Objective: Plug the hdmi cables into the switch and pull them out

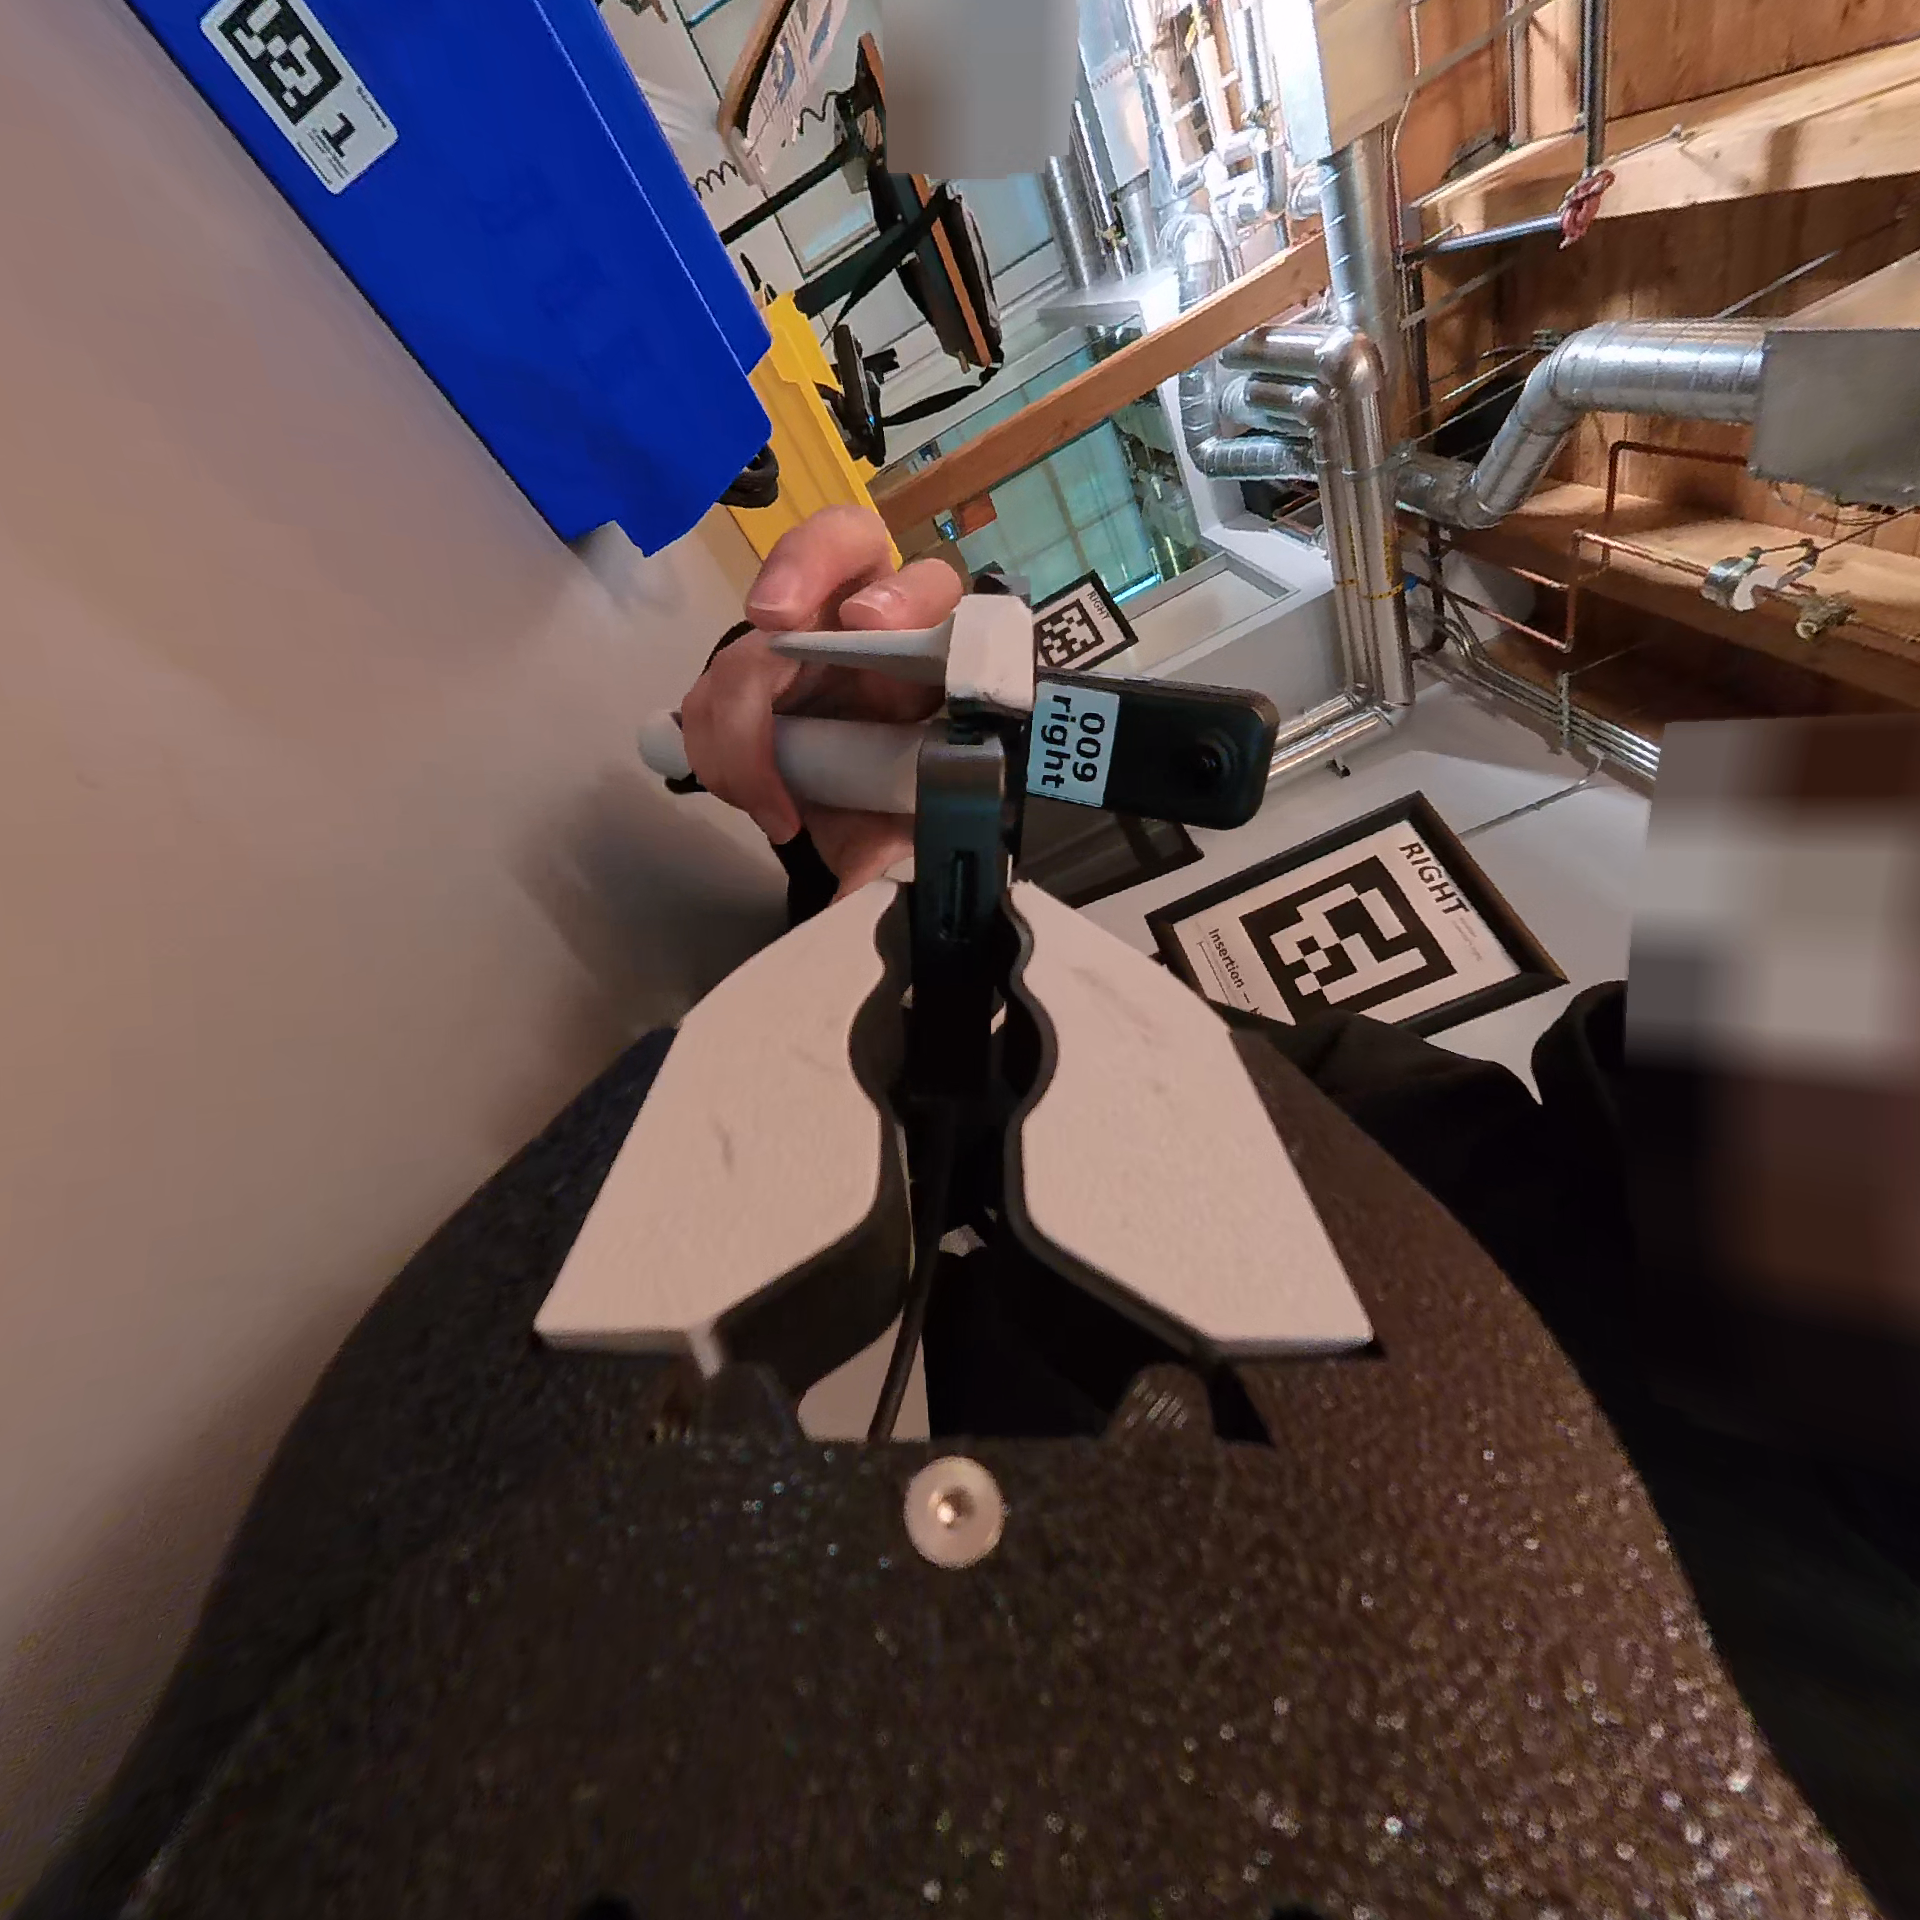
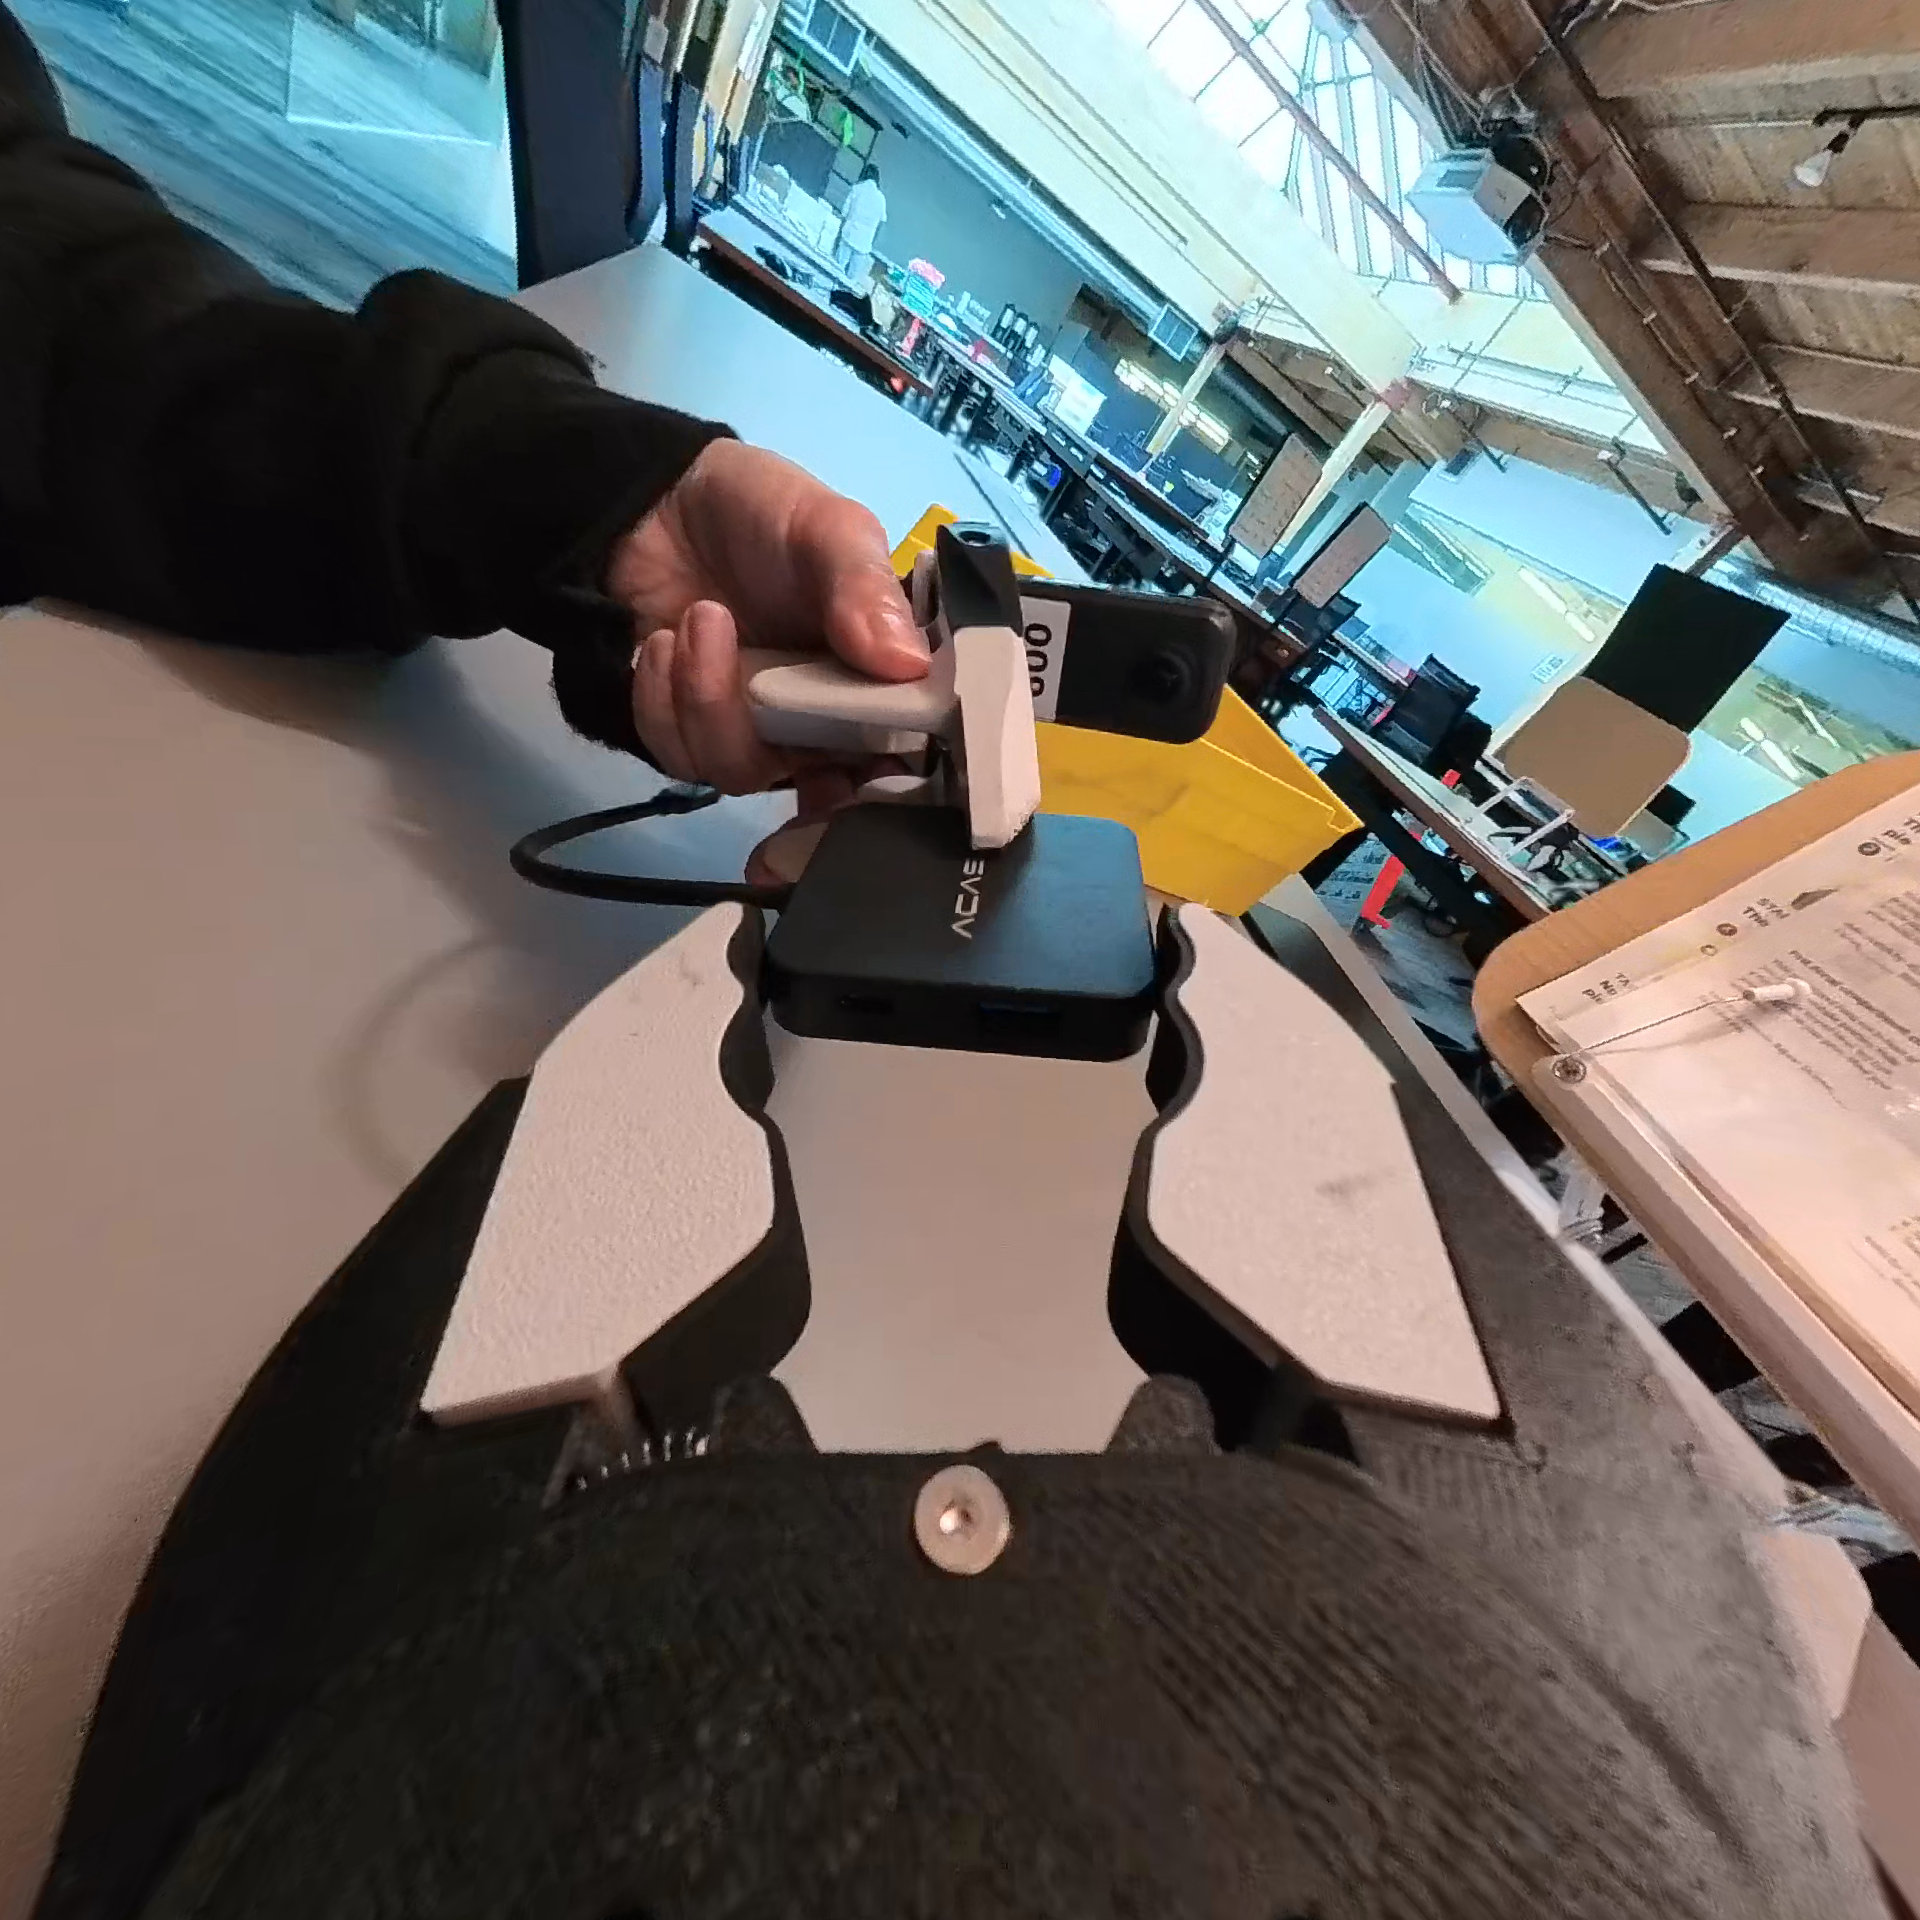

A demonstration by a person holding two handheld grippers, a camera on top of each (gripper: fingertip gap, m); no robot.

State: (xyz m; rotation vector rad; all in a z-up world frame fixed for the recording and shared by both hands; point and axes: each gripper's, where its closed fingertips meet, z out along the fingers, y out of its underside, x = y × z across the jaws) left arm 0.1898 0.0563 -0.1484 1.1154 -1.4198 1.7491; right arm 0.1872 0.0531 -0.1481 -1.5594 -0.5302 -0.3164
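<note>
The switch (image 2: 1039, 935) is a flat black square box with ports along its near edge, held above the white table (image 2: 208, 935). My right gripper (image 2: 961, 935) is shut on its two sides. In the left wrist view the switch (image 1: 961, 831) stands edge-on between the white fingers of my left gripper (image 1: 956, 914), which is shut on its flat faces. One left finger (image 2: 992, 717) presses on the box's top in the right wrist view. A black cable (image 2: 613, 878) loops out from the switch's far left side; it also hangs down in the left wrist view (image 1: 902, 1309).
A blue bin (image 1: 499, 239) and a yellow bin (image 2: 1174, 790) stand on the table beyond the switch. A framed marker card (image 1: 1361, 925) lies near the right hand. A wooden board with papers (image 2: 1714, 1039) sits to the right. A black sleeve (image 2: 312, 468) reaches in from the left.
</note>
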